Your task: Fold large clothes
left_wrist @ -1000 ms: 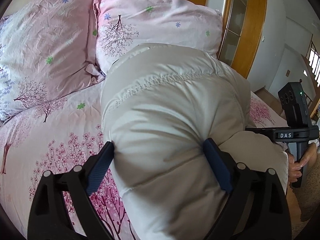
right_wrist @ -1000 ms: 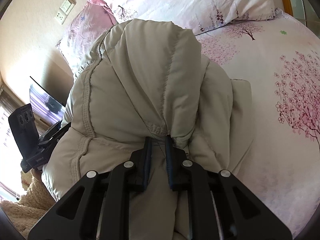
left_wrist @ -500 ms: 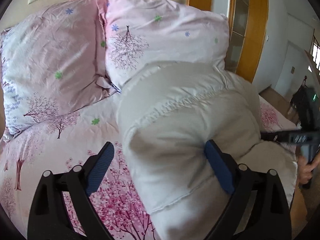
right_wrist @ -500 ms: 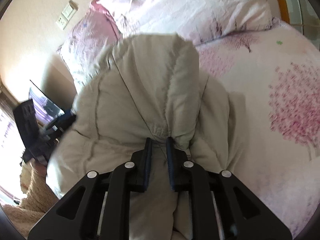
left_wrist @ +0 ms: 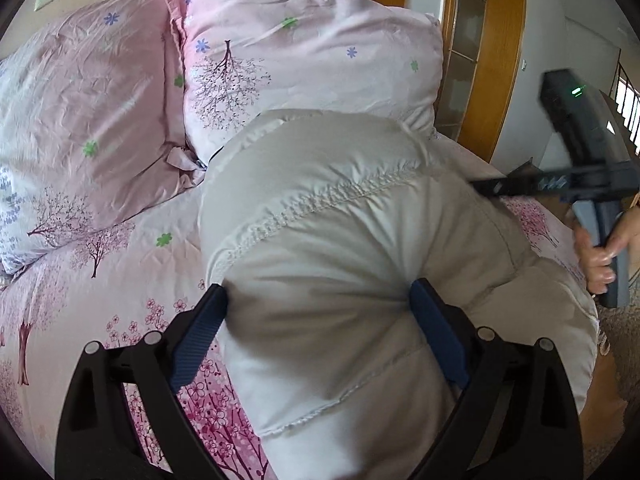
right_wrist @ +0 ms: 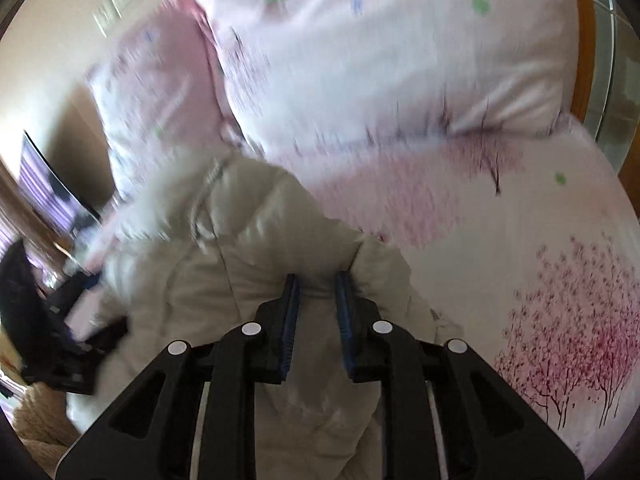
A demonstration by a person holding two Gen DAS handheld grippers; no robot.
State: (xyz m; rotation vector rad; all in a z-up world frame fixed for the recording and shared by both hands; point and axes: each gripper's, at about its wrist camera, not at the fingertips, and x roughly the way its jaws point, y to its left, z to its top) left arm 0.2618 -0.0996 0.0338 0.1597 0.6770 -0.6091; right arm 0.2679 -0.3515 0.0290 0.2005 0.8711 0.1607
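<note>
On the left, the left gripper (left_wrist: 316,320) is standing wide, its blue pads straddling and pressing a bulge of the puffy cream jacket (left_wrist: 340,240), which is lying bunched on the pink flowered bed (left_wrist: 80,280) below two pillows (left_wrist: 312,52). On the right, the right gripper (right_wrist: 317,300) is opening, jacket fabric sitting between its jaws.

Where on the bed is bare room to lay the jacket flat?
Free: the sheet between the jacket and the pillows, and the blossom patch on the jacket's other side. Crowded: the head of the bed, and the jacket's near edge around both grippers.
</note>
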